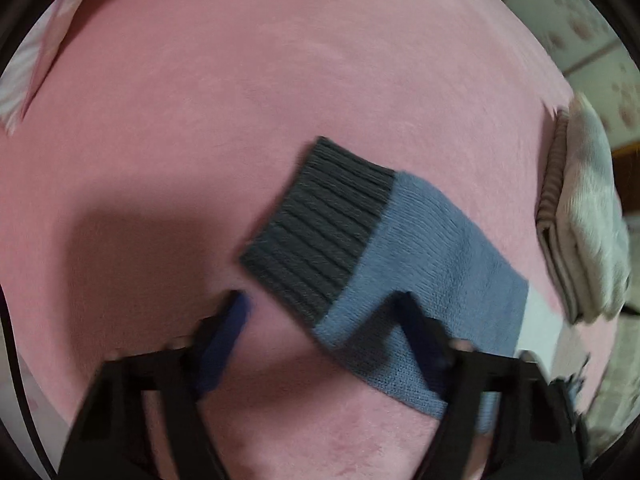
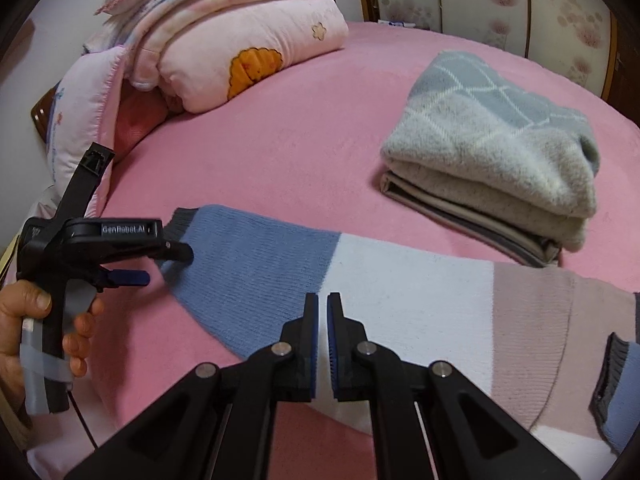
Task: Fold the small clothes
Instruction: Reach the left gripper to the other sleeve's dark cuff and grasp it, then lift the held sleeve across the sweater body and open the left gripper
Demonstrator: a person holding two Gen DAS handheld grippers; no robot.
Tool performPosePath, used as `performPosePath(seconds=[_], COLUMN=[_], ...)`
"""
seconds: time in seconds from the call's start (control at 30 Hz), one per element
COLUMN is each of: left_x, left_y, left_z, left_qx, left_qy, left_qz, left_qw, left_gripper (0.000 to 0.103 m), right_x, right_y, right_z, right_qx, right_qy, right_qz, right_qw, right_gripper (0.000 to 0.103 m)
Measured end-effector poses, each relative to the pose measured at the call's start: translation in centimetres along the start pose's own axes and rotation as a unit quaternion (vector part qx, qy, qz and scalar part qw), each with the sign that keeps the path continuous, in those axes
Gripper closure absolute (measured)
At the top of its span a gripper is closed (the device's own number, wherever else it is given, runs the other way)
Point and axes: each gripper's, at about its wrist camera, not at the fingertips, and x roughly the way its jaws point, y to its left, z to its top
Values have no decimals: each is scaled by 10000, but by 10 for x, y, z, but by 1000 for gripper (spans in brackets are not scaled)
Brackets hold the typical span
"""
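Two risks stand out to us. Our left tongs [image 1: 320, 312] are half spread around the sleeve [image 2: 256, 264] of the colour-block sweater [image 2: 400, 300], which lies flat on the pink bed [image 2: 280, 140]; one finger [image 1: 420, 332] sits over the blue knit just behind the dark grey cuff [image 1: 320, 220], the other finger [image 1: 228, 332] hangs over bare sheet, and nothing is pinched yet. If they close here, we judge they could gather the plush sheet along with the knit, or take only the top layer, so the sleeve would twist when lifted. Our right tongs [image 2: 323, 312] are pressed together and empty, hovering over the white band of the same sleeve; closed like that they can pin but not lift, and pressing off-centre might skew the fold line. Around us, a folded stack of grey and beige clothes [image 2: 492, 152] lies near the sweater's far edge, close enough for a swung sleeve to brush it. A pile of pink quilts [image 2: 240, 40] sits well apart at the bed's head. The other cuff [image 2: 612, 376] lies on the sweater's body at the right.
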Motion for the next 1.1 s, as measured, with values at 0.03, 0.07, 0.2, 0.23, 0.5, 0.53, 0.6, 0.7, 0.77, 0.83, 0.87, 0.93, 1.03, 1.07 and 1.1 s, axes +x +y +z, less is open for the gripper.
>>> performPosePath(seconds=[0.03,0.07,0.2,0.23,0.5,0.53,0.6,0.7,0.77,0.83,0.87,0.93,1.03,1.07,1.1], left_x=[1,0,-8,-11,-52,-62,-78,-101,-116,-135,-145,-158,-167,-165,-162], left_y=[-3,-4,-12,-16,-45,-50,-65,-90,-114,-141,-157,-180,-211,-222,-230], left_z=[-1,-1,-4,-5,-13,-17,-27,-47,-64,-83,-95,-113,-138,-147,-155], left_qx=[96,113,187,270,860,948,1140,1381,1625,1928,2117,2380,2644,2705,2752], left_qy=[-5,-19,-287,-394,-1400,-1598,-1888,-2135,-2303,-2452,-2527,-2583,-2556,-2480,-2409], left_qz=[-34,-76,-150,-112,-247,-313,-443,-593,-673,-792,-862,-989,-1160,-1248,-1305], left_qw=[9999,9999,9993,9988,9861,9821,9744,9653,9571,9468,9402,9311,9227,9218,9215], left_gripper=[74,81,93,93,95,95,95,95,95,95,95,95,95,95,95], right_x=[2,3,6,6,-22,-26,-38,-58,-73,-90,-98,-117,-141,-146,-151], right_y=[-3,-4,-9,-10,-35,-40,-50,-64,-72,-78,-81,-87,-97,-100,-104], right_z=[-1,-2,-10,-13,-33,-34,-36,-35,-33,-32,-32,-35,-43,-45,-48], right_qx=[75,116,238,266,463,481,498,557,616,669,686,725,762,768,771], right_qy=[29,48,119,137,76,63,10,-120,-233,-385,-451,-605,-768,-799,-828], right_qz=[42,63,128,143,151,134,79,32,52,87,104,123,103,79,39], right_qw=[10000,9999,9996,9995,9988,9987,9987,9984,9978,9970,9966,9955,9941,9938,9936], right_gripper=[99,99,99,99,99,99,99,99,99,99,99,99,99,99,99])
